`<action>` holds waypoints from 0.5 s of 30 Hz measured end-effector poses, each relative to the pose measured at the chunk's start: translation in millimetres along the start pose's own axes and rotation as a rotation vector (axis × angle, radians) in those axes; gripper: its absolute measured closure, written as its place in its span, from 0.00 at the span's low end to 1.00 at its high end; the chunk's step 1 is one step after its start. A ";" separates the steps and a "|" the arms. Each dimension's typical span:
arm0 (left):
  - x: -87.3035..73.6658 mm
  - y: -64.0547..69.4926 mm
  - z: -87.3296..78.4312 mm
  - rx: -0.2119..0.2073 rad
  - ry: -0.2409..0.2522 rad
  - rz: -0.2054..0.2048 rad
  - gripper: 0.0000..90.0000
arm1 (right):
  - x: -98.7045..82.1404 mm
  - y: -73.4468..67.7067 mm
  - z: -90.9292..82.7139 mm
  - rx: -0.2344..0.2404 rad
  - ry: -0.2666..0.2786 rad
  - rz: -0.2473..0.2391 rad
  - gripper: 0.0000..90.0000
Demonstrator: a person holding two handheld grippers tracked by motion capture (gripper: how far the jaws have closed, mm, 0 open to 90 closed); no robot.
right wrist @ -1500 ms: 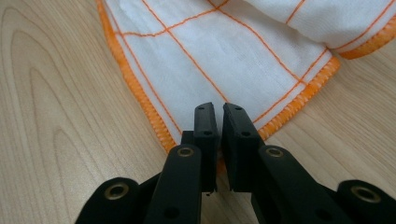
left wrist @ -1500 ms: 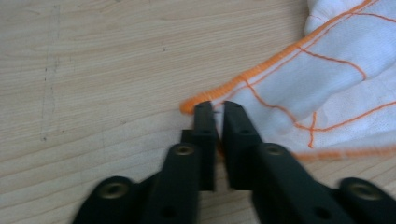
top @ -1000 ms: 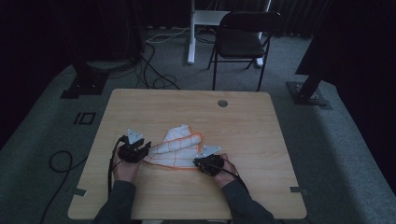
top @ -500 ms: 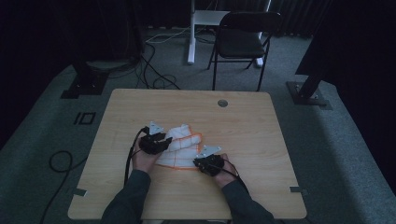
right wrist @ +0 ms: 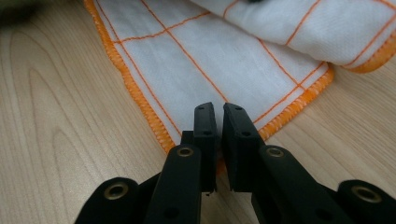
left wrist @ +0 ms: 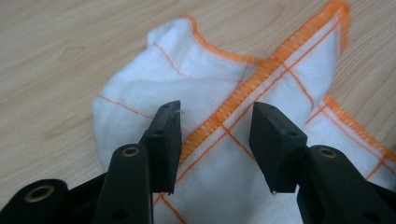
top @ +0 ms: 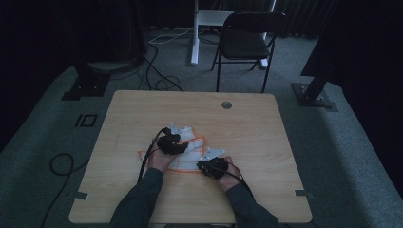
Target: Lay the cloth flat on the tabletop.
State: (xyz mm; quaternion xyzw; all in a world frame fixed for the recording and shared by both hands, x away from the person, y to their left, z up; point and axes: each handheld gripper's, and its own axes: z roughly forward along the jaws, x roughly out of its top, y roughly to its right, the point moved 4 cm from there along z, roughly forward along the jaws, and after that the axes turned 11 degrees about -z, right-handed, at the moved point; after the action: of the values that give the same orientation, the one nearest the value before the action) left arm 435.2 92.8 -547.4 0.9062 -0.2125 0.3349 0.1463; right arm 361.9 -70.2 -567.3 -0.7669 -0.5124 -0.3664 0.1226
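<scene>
Folding a cloth (top: 190, 153) on the table (top: 247, 128). Right gripper (right wrist: 218, 122) clamped on the near corner at its jaw tips. Left gripper (left wrist: 215, 135) just been opening, jaws apart over the folded orange hem, nothing pinched. Next, probably: lifting clear, then regripping another edge.

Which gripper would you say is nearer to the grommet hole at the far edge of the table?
The left gripper: it sits over the cloth, closer to the grommet. The right gripper is shut at the cloth's near corner, farther away.
</scene>
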 end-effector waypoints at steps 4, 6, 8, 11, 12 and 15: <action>-1.0 3.2 -1.5 0.016 -0.016 0.032 0.81 | 0.0 0.2 0.0 0.001 0.000 0.000 0.94; -1.6 5.2 -2.4 0.017 -0.021 0.049 0.91 | 0.0 0.1 0.0 0.001 0.000 0.000 0.94; -1.3 6.5 -4.8 0.028 -0.014 0.057 0.95 | 0.0 0.1 0.0 0.000 0.000 0.000 0.94; -0.9 6.3 -6.6 0.034 -0.007 0.055 0.96 | -0.1 0.2 0.0 0.001 0.000 0.001 0.94; 0.3 3.2 -10.1 0.049 0.010 0.048 0.96 | -0.1 0.2 0.0 0.001 0.000 0.001 0.94; 2.7 -11.1 -19.5 0.084 0.051 0.005 0.96 | -0.3 0.3 0.1 0.001 0.005 0.003 0.94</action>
State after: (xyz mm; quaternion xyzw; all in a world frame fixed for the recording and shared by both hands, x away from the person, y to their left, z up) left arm 431.8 109.6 -532.7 0.9021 -0.1968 0.3670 0.1128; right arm 362.1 -70.4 -567.6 -0.7669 -0.5111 -0.3676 0.1248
